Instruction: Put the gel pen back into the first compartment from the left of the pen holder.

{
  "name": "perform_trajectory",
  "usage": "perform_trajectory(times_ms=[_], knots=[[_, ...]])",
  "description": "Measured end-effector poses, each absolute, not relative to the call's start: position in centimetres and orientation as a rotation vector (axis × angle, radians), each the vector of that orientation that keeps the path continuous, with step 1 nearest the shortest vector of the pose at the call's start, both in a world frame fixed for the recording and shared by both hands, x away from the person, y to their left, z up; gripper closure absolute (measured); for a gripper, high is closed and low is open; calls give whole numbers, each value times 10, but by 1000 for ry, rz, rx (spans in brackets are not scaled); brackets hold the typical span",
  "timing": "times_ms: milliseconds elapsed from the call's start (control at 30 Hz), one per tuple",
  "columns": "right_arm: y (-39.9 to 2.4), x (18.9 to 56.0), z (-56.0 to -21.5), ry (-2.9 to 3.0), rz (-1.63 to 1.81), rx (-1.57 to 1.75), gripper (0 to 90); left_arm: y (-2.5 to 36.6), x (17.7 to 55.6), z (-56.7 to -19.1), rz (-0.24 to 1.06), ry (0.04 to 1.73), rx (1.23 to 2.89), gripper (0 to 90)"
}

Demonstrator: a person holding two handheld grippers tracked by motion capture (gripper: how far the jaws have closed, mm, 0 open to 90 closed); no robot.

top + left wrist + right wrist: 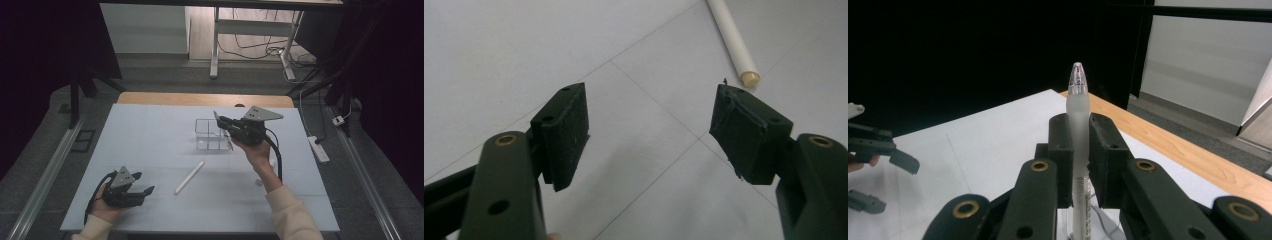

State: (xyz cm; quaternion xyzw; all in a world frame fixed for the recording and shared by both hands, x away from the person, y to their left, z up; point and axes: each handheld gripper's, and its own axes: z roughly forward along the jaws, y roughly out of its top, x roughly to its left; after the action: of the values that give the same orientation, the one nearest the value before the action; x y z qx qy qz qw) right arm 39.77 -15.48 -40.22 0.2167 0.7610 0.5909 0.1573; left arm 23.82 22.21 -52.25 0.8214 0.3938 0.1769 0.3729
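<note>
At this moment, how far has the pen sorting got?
Nothing clearly sits in the clear organiser yet. In hand: the right gripper is shut on a frosted pen, held beside the organiser. Left: a white pen lies on the table, and the left gripper, open and empty, rests near it.

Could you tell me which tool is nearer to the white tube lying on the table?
Left. The left tool sits just beside the white tube, jaws open, apart from it. The right tool is farther back over the clear box, clamping a pen.
</note>
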Motion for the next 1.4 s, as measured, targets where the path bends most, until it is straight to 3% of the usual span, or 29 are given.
perform_trajectory(times_ms=[1400], knots=[[-121,425,-385,2122,1711,666,796,223,239,-523,446,1010,2104,317]])
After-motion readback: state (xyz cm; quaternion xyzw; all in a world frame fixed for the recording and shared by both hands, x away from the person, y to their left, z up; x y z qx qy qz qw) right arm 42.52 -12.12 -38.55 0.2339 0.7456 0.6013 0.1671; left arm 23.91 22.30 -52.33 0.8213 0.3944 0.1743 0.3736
